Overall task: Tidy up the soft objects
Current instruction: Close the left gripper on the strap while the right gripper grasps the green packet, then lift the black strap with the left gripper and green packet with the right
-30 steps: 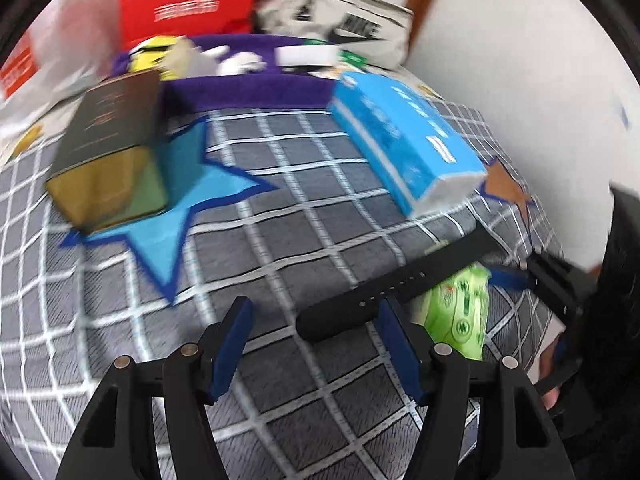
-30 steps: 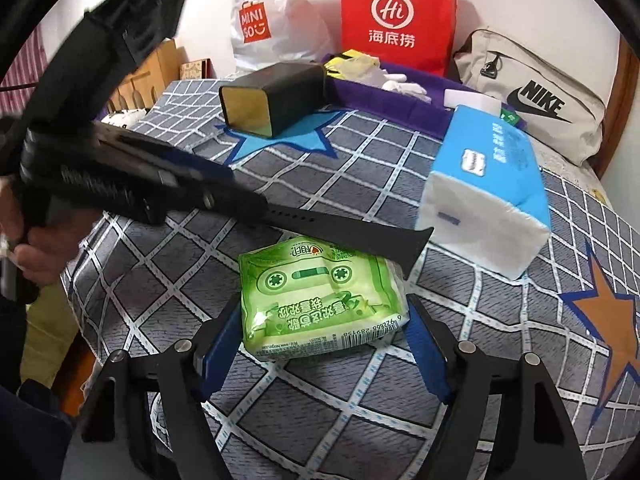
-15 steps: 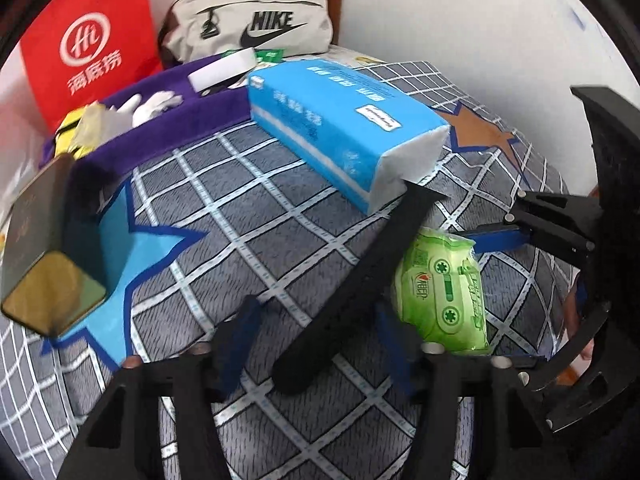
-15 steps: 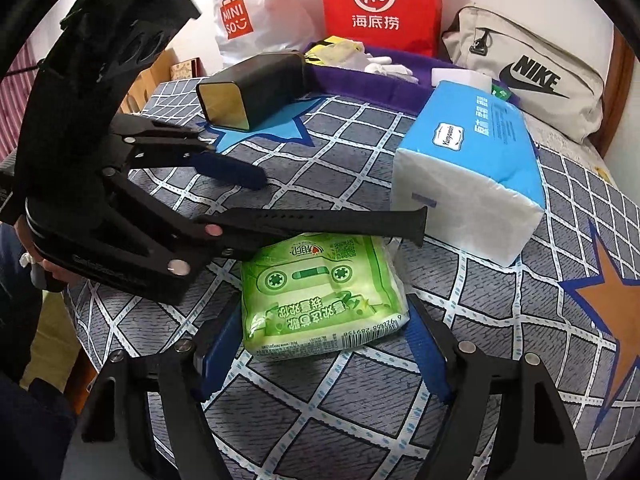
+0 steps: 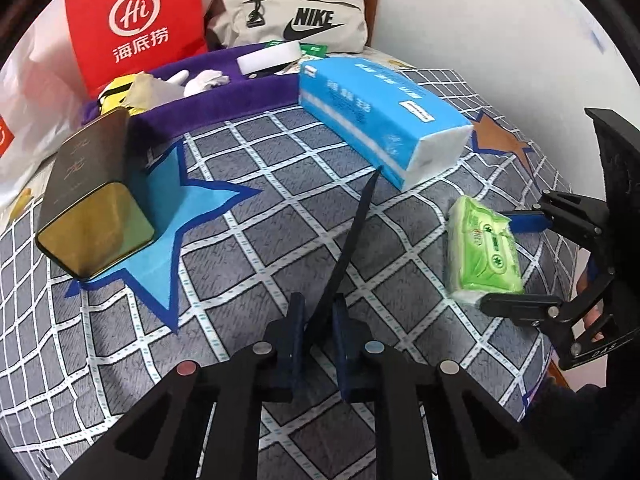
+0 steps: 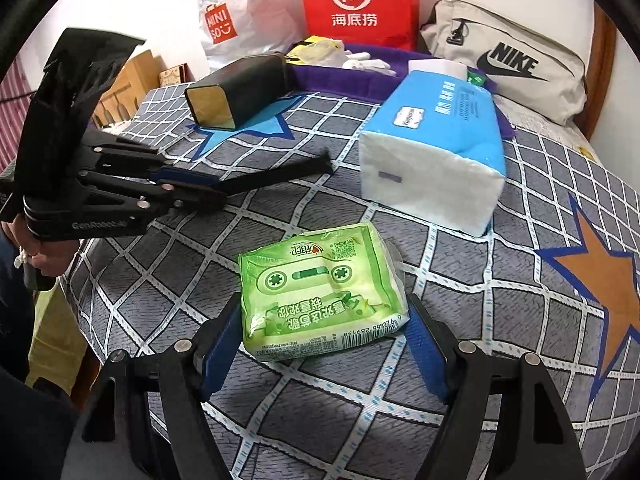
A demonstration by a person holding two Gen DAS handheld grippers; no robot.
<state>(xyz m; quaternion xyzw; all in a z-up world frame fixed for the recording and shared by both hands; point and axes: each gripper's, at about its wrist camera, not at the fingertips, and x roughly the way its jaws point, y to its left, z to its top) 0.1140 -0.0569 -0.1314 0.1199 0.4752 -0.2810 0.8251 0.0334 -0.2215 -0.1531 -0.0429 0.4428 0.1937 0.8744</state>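
Note:
My left gripper [image 5: 318, 306] is shut on a black watch strap [image 5: 352, 236], which sticks out forward above the checked bedspread; the strap also shows in the right wrist view [image 6: 276, 174]. My right gripper [image 6: 320, 332] is open, its blue pads either side of a green tissue pack [image 6: 320, 296] that lies on the bed. The pack also shows in the left wrist view [image 5: 482, 254]. A blue and white tissue brick [image 5: 380, 120] lies behind, also in the right wrist view [image 6: 436, 148].
A dark tin box with a gold end [image 5: 88, 196] lies on the left. A purple tray [image 5: 224, 104] with small white and yellow items stands at the back. Behind it are a red bag [image 5: 136, 20], a Nike pouch [image 5: 296, 16] and a white plastic bag [image 6: 236, 12].
My left gripper has closed on the black strap and lifted it clear of the green pack. The right gripper stays open around the pack.

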